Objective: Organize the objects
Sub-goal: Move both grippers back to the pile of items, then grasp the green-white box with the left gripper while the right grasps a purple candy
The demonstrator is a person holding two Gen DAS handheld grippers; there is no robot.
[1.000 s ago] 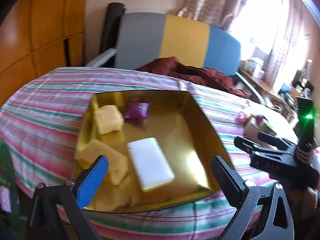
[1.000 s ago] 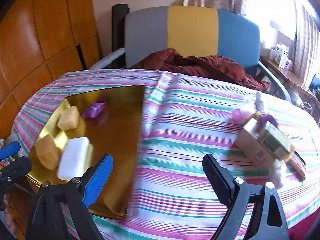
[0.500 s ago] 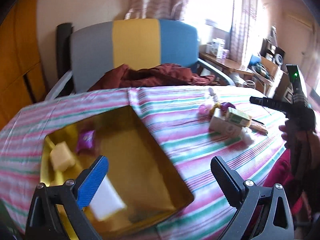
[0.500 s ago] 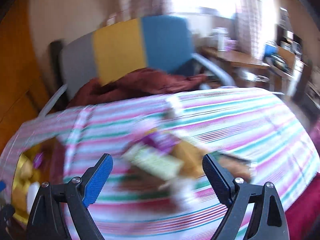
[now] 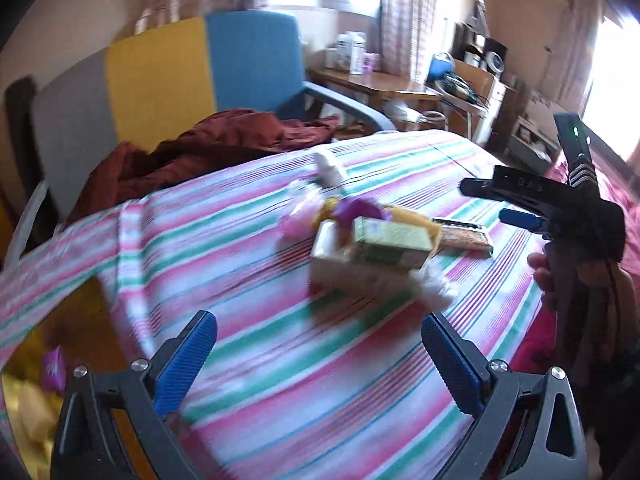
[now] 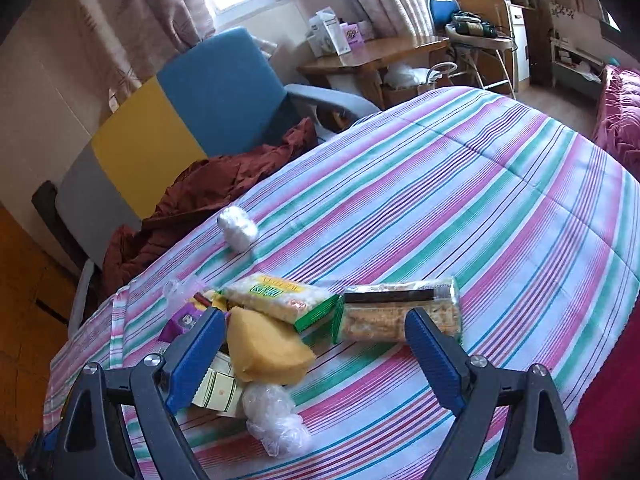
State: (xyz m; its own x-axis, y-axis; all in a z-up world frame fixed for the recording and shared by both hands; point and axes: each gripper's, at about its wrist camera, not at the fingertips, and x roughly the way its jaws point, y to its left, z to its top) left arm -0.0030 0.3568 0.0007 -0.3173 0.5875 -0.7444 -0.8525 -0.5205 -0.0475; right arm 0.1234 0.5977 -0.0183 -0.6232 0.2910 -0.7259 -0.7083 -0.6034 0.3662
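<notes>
Snack pile (image 6: 280, 332) between spread right claw (image 6: 316, 344)

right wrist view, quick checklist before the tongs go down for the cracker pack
1. Right tongs open, nothing held: ok.
2. Cracker pack lying flat on the striped cloth, in full view: ok.
3. Pack lined up between the fingers: not ok, it sits toward the right finger.
4. Free of neighbours: not ok, its left end meets the green snack pack.
5. Left tongs open, away from the pile: ok.
6. Gold box has room: cannot tell, only a corner shows.
</notes>
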